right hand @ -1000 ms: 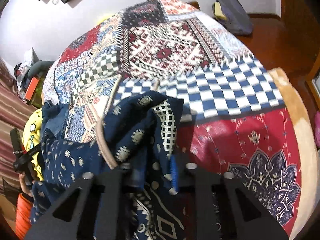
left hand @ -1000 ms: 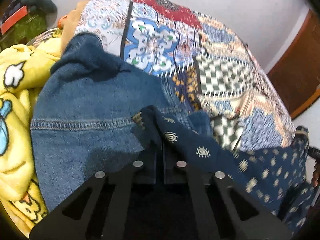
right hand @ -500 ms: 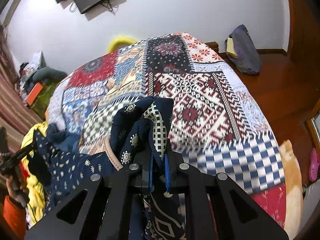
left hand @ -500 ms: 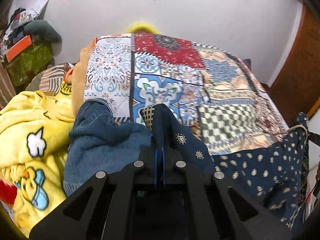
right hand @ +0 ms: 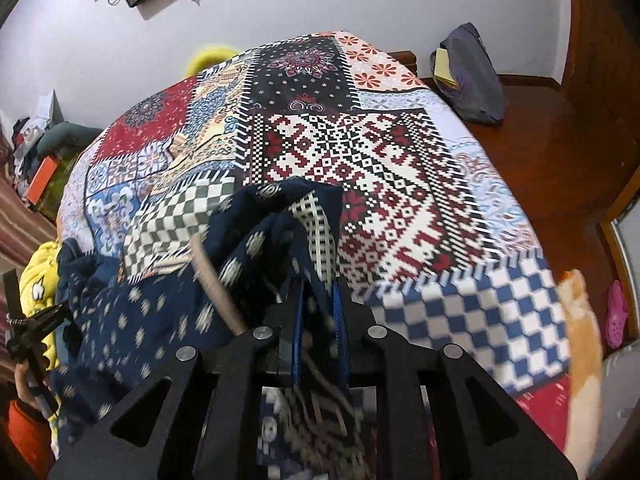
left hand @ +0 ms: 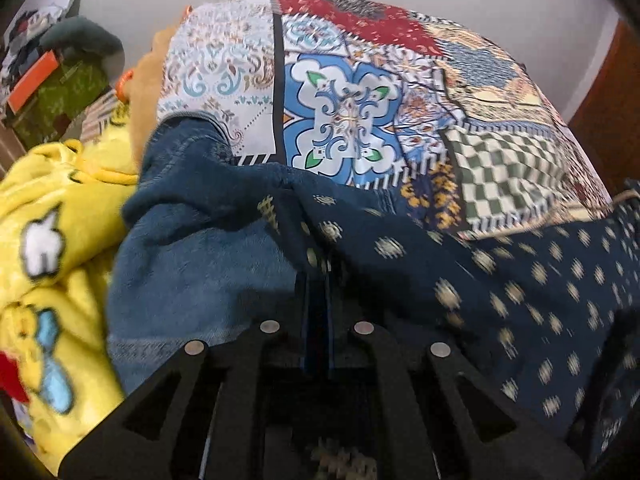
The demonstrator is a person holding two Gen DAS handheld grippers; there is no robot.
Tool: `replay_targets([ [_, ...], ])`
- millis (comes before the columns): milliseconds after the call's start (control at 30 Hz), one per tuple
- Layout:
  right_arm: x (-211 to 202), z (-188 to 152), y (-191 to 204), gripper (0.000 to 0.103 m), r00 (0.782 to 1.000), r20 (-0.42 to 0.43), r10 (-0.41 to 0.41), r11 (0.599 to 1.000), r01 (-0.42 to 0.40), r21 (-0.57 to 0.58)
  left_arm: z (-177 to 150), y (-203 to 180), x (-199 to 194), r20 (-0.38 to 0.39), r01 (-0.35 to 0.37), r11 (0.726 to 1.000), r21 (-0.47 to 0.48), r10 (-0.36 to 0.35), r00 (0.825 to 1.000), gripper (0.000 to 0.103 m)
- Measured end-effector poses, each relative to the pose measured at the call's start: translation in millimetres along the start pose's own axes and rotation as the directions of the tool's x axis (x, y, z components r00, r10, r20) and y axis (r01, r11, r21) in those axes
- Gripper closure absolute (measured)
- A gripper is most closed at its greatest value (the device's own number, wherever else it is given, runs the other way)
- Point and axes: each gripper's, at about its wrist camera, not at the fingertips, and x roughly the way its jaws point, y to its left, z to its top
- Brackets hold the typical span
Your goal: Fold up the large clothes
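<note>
Navy printed garment (left hand: 520,280) hangs stretched between my tongs over the patchwork bedspread (right hand: 360,152); my left gripper (left hand: 318,280) and my right gripper (right hand: 318,300) are each clenched on a bunched corner. I judge I should pull both corners equally tight and lay it flat, away from the jeans (left hand: 180,260).

No readable text, labels, brands, numbers or signs in either view; motion blur throughout.

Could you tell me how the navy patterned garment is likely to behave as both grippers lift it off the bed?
Probably floppy: the navy garment sags between the left gripper and right gripper. It bunches at the right gripper, so likely thin and light. It may drag over the jeans.
</note>
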Motion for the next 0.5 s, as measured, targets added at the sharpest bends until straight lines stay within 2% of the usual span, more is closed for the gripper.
replay_targets([
  [67,-20.6,-4.3,2.7,0.087,1.0,-0.007,-0.009,1.0,0.009,-0.023,-4.8,-6.0,-22.2,0.006,0.012,1.0,0.025,-0.012,1.0,0.095],
  [167,-51.4,-16.1,12.9,0.079,0.999,0.005,-0.033,0.997,0.033,-0.072,-14.4,-16.7,-60.5,0.032,0.021,0.997,0.074,-0.024,0.999,0.091],
  [267,-89.7,-30.5,28.3,0.069,0.998,0.044,-0.044,0.989,0.05,-0.138,-26.6,-27.4,-101.0,0.073,0.025,0.993,0.114,-0.033,0.997,0.071],
  [333,-115.4,-42.5,37.4,0.058,0.996,0.074,-0.041,0.985,0.052,-0.165,-37.3,-32.0,-130.9,0.108,0.036,0.991,0.129,-0.05,0.993,0.051],
  [400,-142.4,-56.8,46.0,0.054,0.994,0.105,-0.029,0.981,0.049,-0.189,-48.7,-34.4,-156.1,0.13,0.048,0.989,0.137,-0.066,0.989,0.045],
  [467,-162.7,-69.7,51.9,0.045,0.993,0.119,-0.023,0.976,0.048,-0.211,-61.1,-34.3,-175.7,0.133,0.059,0.989,0.139,-0.077,0.988,0.037],
  [500,-172.7,-77.8,55.1,0.037,0.992,0.125,-0.024,0.974,0.051,-0.219,-67.2,-34.2,-183.7,0.131,0.063,0.988,0.139,-0.081,0.988,0.029],
])
